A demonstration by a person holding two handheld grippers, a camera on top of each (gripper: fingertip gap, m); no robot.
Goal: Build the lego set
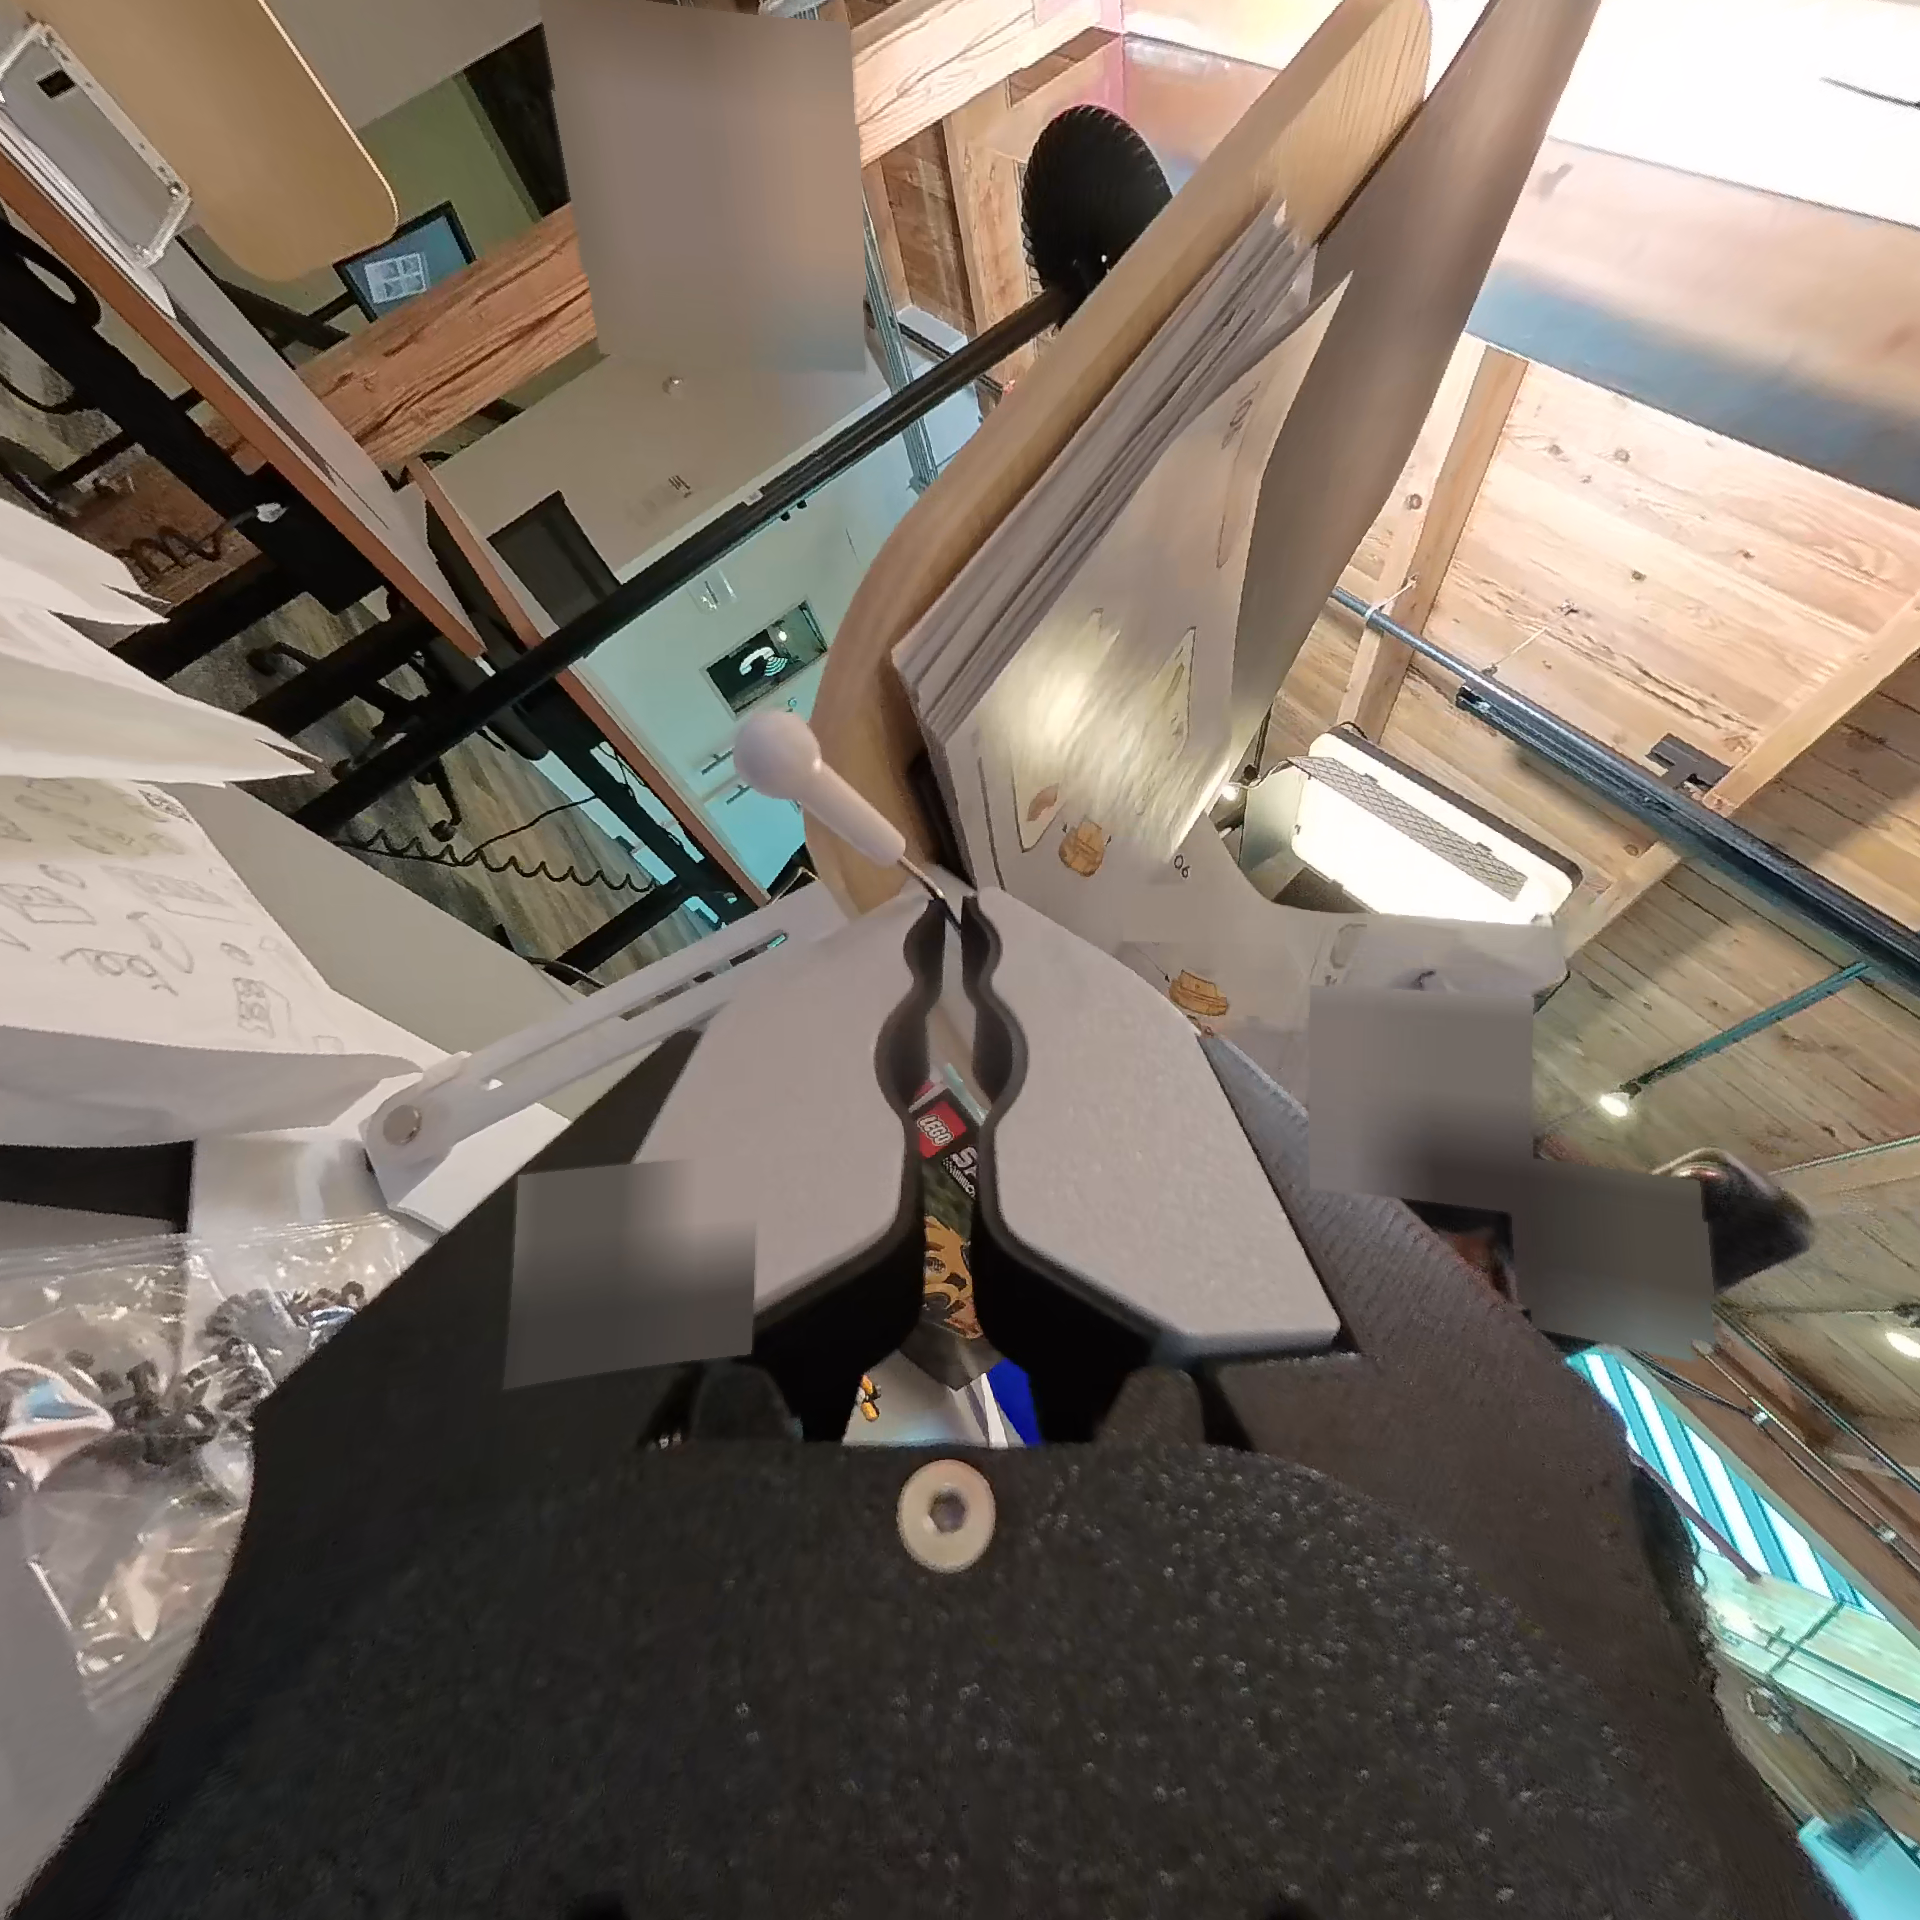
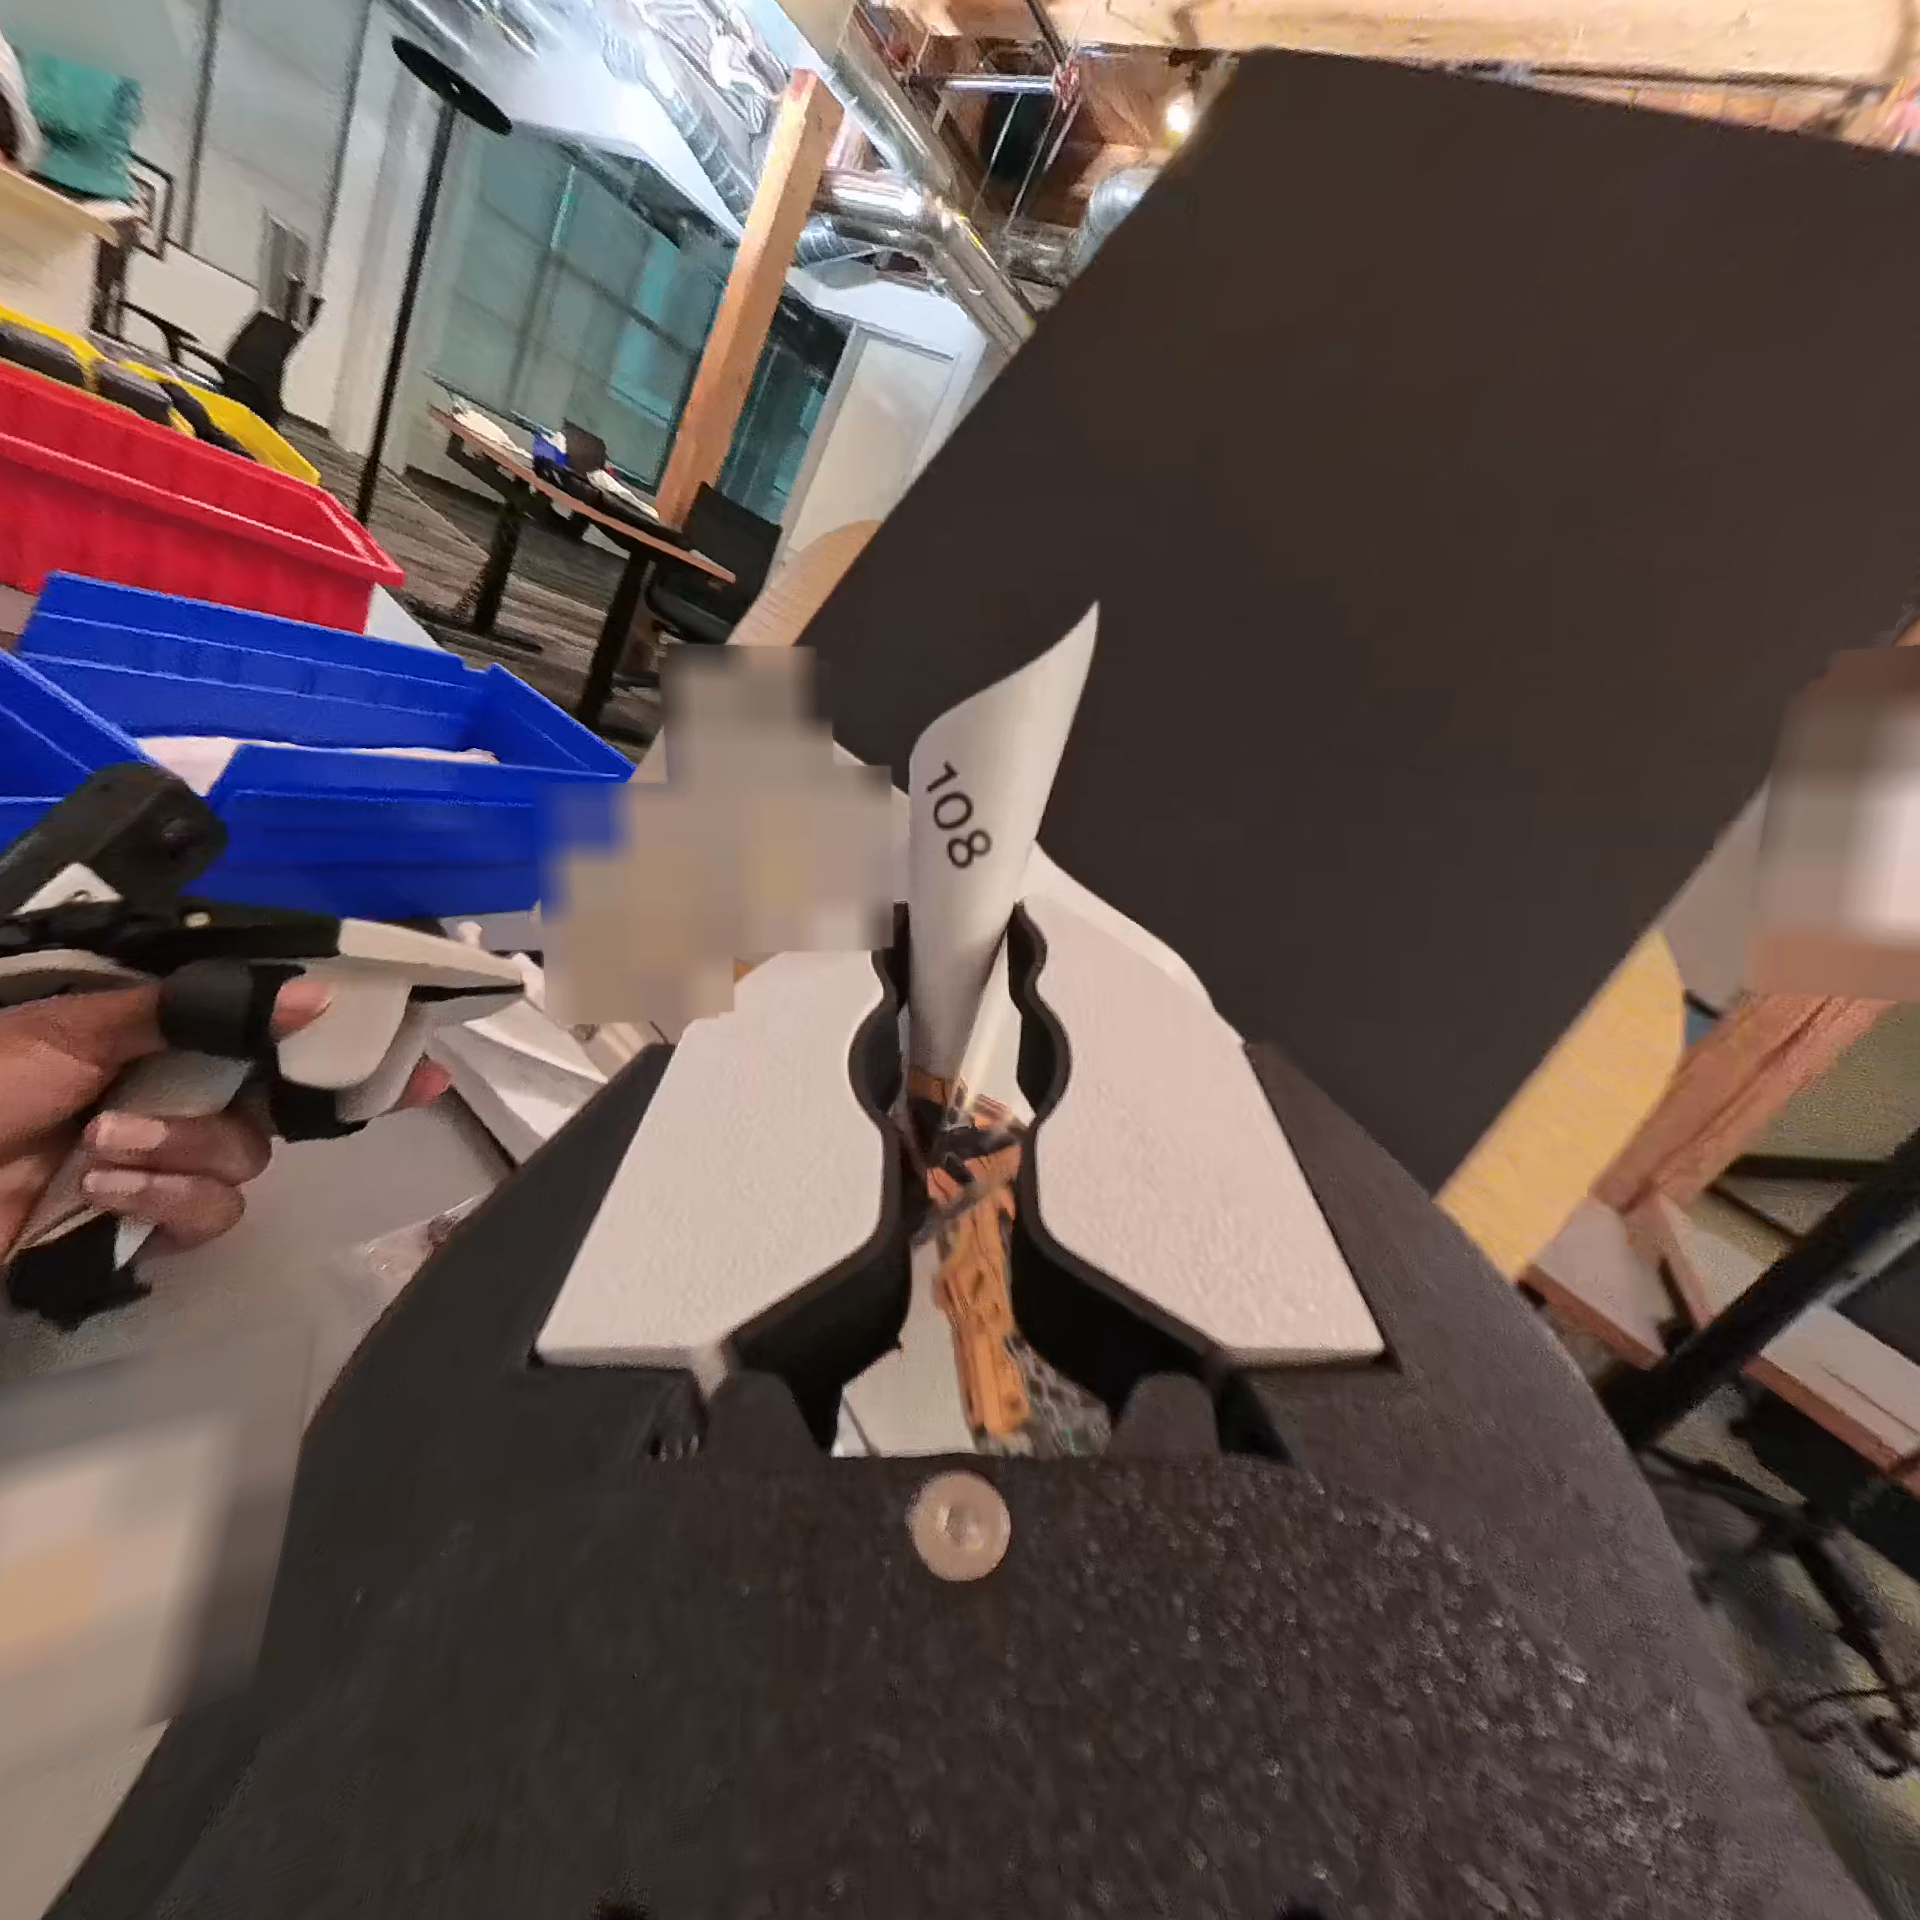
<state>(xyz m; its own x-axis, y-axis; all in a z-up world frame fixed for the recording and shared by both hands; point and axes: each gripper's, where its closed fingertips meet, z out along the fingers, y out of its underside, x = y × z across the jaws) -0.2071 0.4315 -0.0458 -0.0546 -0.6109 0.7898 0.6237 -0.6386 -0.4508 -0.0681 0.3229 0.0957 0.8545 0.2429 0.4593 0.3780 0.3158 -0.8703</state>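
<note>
The Lego instruction booklet (image 1: 1091, 623) stands open on a wooden book stand (image 1: 1195, 260). My left gripper (image 1: 951, 914) is shut with its tips at the thin metal wire of the stand's white-knobbed page clip (image 1: 790, 753), at the booklet's lower edge. My right gripper (image 2: 961, 935) is shut on the corner of a curled white page (image 2: 987, 790), lifted in front of a large dark sheet of the booklet (image 2: 1403, 520). The left gripper also shows in the right wrist view (image 2: 436, 987), held by a hand at the left.
Clear bags of small black Lego parts (image 1: 156, 1351) and white paper bags with part drawings (image 1: 125, 935) lie at the left. A white hinged arm (image 1: 571, 1039) runs beside my left gripper. Blue bins (image 2: 312, 748) and a red bin (image 2: 156, 499) stand at the left. The tips of one gripper are about 25 cm away from the tips of the other.
</note>
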